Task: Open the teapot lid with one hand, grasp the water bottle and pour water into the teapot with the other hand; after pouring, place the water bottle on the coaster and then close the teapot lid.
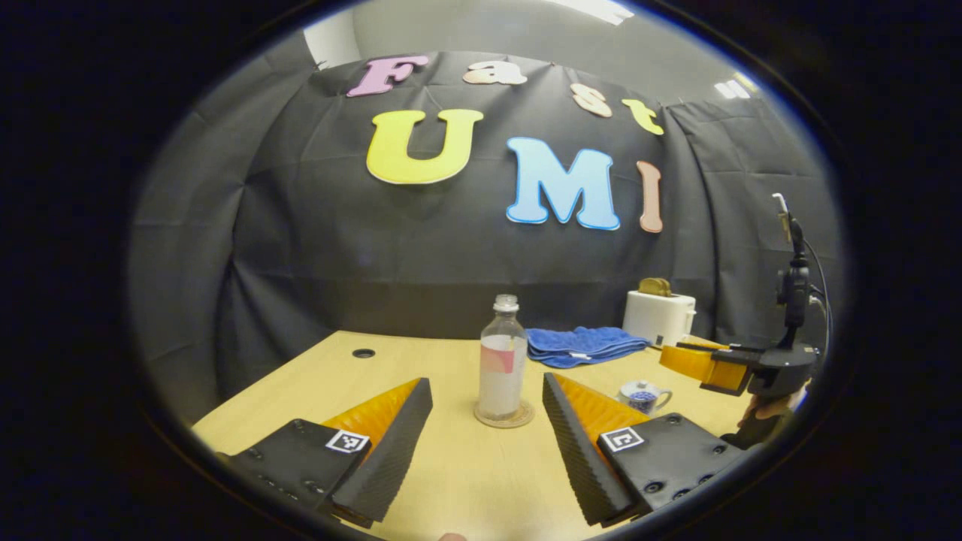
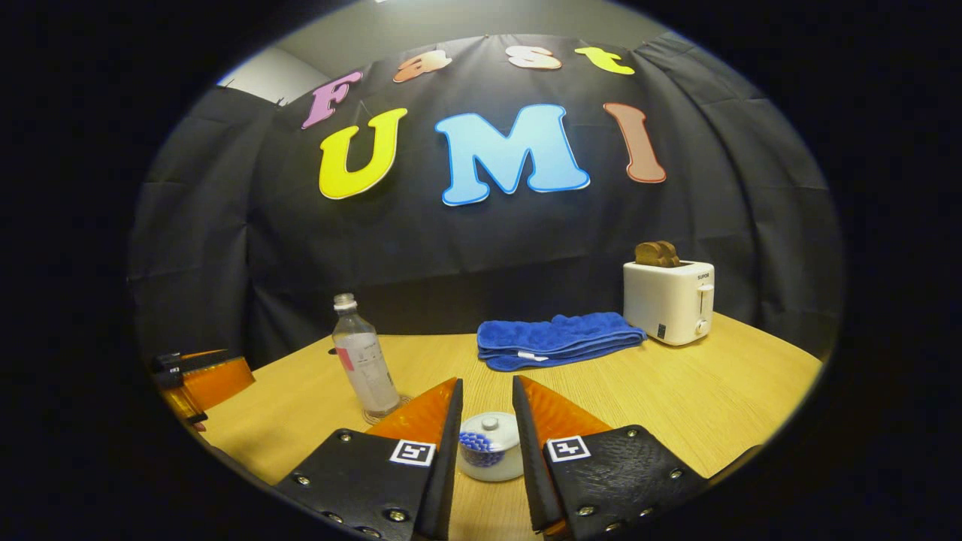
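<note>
A: Two grippers, both with jaws wide apart, holding nothing?
B: Yes. Left gripper [image 1: 487,421] faces the bottle [image 1: 502,361] on its coaster [image 1: 504,415]; right gripper [image 2: 487,421] frames the lidded teapot [image 2: 490,446] on the worktop [image 2: 676,398].

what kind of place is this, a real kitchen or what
Probably a staged recording booth, not a real kitchen: a wooden table against a draped black cloth wall, set with props like a toaster and a folded blue towel.
</note>
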The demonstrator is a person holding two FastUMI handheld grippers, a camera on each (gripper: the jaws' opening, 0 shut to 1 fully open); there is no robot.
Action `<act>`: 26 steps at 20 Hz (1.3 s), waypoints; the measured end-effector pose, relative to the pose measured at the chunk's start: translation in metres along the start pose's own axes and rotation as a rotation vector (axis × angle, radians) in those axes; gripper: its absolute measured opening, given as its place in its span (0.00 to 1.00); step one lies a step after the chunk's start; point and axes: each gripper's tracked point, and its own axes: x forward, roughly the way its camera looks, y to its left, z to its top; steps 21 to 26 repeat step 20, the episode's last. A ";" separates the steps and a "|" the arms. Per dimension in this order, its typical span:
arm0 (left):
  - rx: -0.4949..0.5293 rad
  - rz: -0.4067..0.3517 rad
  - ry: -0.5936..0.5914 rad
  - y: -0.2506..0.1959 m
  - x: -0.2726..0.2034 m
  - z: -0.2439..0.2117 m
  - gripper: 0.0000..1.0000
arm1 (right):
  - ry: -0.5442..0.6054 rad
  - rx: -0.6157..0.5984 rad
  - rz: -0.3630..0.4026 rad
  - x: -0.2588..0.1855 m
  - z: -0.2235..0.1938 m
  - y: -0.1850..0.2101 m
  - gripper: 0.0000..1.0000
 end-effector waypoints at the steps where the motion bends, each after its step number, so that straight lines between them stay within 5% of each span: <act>1: 0.005 -0.005 -0.007 -0.005 -0.004 0.002 0.99 | -0.009 -0.007 -0.002 -0.006 0.004 0.001 0.40; 12: 0.011 0.010 -0.085 -0.034 -0.045 0.025 0.99 | -0.076 -0.056 -0.007 -0.057 0.022 0.014 0.40; 26: 0.036 0.003 -0.085 -0.052 -0.046 0.019 0.99 | -0.079 -0.041 -0.007 -0.067 0.020 0.015 0.40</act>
